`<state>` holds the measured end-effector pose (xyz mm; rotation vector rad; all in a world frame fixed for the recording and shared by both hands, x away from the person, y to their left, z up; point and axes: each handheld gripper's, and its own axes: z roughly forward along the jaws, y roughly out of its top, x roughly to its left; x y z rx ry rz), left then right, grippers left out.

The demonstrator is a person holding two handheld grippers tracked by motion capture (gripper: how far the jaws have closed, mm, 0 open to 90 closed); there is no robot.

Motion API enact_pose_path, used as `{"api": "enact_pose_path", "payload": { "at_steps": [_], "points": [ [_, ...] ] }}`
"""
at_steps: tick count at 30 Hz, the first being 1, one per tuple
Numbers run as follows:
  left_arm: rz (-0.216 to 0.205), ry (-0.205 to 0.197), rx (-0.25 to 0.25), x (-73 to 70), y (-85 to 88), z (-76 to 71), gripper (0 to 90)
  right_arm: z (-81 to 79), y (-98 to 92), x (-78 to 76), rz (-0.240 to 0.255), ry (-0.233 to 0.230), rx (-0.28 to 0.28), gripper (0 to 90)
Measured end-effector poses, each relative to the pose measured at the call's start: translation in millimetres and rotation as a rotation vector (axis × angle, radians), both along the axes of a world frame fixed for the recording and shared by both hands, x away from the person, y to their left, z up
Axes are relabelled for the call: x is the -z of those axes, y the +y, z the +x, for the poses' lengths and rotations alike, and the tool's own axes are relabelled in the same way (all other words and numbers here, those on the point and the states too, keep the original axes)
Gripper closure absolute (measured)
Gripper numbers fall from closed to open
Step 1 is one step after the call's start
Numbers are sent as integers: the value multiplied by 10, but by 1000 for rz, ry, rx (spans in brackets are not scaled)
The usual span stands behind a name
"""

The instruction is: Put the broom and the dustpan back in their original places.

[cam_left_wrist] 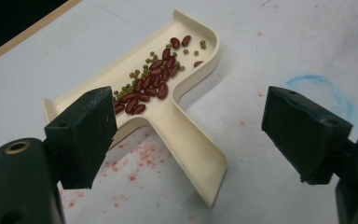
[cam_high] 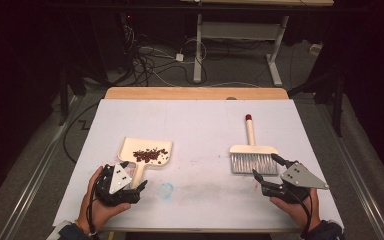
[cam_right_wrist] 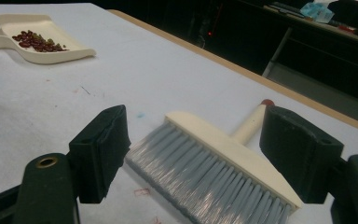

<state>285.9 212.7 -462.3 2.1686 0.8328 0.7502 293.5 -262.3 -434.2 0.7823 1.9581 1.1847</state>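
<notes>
**Beans are in the pan, and both tongs are let go**

The cream dustpan [cam_high: 147, 153] lies flat on the left part of the table, and a little heap of red and green beans [cam_high: 150, 154] sits inside it. Its handle points back at me. My left gripper [cam_high: 134, 179] is right at that handle with its jaws wide, one on each side, and they are not pressing on it.

The small brush [cam_high: 252, 151] lies flat on the right part, with its grey hairs toward me and its red-tipped handle pointing away. My right gripper [cam_high: 270, 167] is at the hairs, jaws wide too, and holds nothing.

I think the sweeping is done. If I lift the pan next, I should close on the handle in its middle and keep the pan level, so no bean rolls out the open front.

The white table top [cam_high: 200, 125] has pink specks and a faint blue ring [cam_high: 165, 190] near the pan. Past the table the room is dark, with tangled cables [cam_high: 150, 62] on the floor and the legs of another desk [cam_high: 240, 30].
</notes>
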Motion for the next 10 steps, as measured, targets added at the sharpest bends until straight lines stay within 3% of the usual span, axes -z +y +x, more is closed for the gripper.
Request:
{"api": "enact_pose_path", "payload": {
  "at_steps": [10],
  "points": [
    [-1, 2, -2, 3, -24, 28, 172, 15, 8, 13, -9, 16, -10, 237]
  ]
}}
